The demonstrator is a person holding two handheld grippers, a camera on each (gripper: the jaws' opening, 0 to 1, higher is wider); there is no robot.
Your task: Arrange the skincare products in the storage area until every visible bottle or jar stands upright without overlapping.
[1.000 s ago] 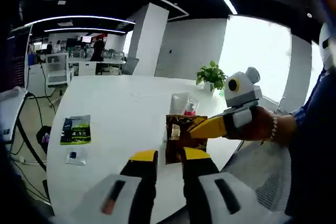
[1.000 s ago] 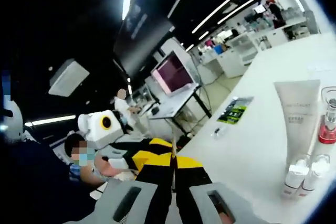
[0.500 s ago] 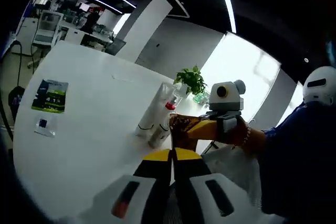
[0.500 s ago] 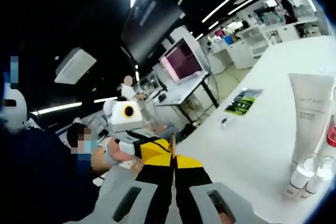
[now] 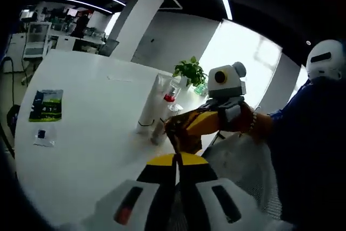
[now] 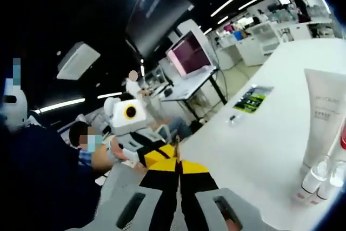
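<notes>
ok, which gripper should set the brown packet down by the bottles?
Right, probably. The right gripper holds the brown packet beside the tube and small bottles; the left gripper pinches its near edge, farther back.

White tube point(image 6: 324, 113) print (too blurred to read).

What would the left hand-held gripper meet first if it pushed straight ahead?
Most likely the brown-and-gold sachet pinched by the right hand-held gripper, which sits just beyond the left hand-held gripper. Depth is unclear; the small bottles lie further on, slightly left.
</notes>
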